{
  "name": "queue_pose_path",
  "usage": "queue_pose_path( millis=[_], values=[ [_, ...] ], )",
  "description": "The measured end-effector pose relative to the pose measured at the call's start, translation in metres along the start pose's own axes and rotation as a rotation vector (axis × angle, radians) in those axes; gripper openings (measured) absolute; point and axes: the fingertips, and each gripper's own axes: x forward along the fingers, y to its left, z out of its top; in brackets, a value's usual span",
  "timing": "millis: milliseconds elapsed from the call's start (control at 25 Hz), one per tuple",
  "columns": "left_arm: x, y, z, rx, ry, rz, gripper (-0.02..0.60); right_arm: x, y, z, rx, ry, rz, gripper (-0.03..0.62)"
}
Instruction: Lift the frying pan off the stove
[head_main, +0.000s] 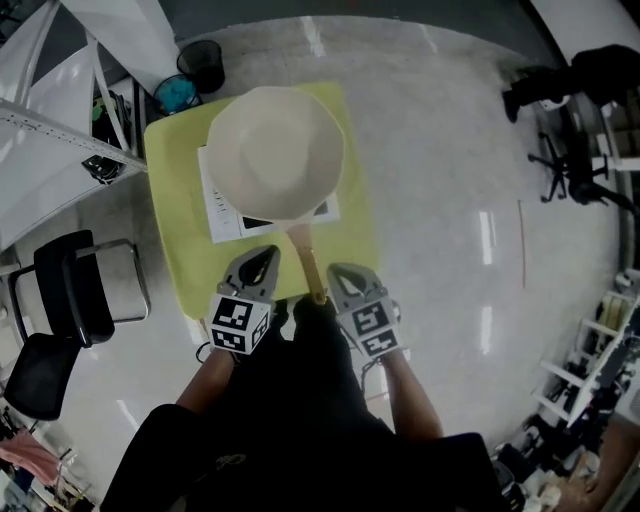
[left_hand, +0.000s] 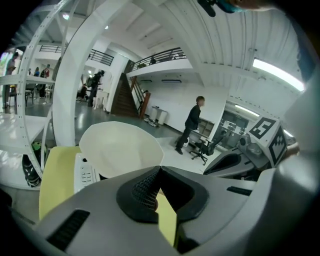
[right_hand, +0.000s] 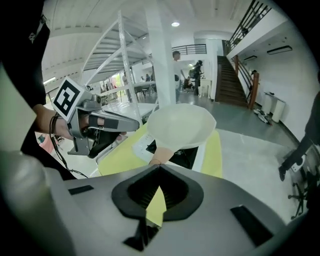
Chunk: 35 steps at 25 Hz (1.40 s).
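Frying pan (head_main: 275, 150) sitting on stove (head_main: 215, 215) mid-desk (head_main: 175, 150), handle (head_main: 308, 262) pointing at near edge. Left gripper (head_main: 262, 258) and right gripper (head_main: 345, 274) hovering either side of it, both closed and empty, likely lining up for a grasp.

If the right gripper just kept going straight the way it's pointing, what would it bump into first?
Probably the wooden handle of the frying pan, which lies just ahead of the right gripper and its closed fingers, though depth is unclear.
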Motion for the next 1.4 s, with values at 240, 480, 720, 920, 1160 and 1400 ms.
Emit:
queue_pose_path(
  millis=[240, 480, 720, 920, 1160, 1400],
  values=[
    [-0.001, -0.001, -0.012, -0.11, -0.008, 0.129, 0.043, 0.017, -0.017, -0.001, -0.033, 0.039, 0.146, 0.014],
    [-0.014, 0.002, -0.038, -0.22, -0.018, 0.272, 0.043, 0.035, -0.017, 0.0, -0.04, 0.047, 0.274, 0.015],
    [-0.029, 0.004, -0.064, -0.287, -0.02, 0.368, 0.043, 0.057, -0.013, -0.008, 0.085, 0.065, 0.407, 0.024],
    [-0.031, -0.002, -0.08, -0.324, 0.01, 0.353, 0.043, 0.061, -0.018, -0.009, 0.28, 0.083, 0.53, 0.193],
    [-0.031, -0.003, -0.085, -0.33, 0.02, 0.354, 0.043, 0.086, -0.014, -0.007, 0.442, 0.1, 0.624, 0.242],
    [-0.033, -0.003, -0.093, -0.363, 0.031, 0.35, 0.044, 0.118, 0.003, -0.003, 0.574, 0.131, 0.749, 0.267]
  ],
)
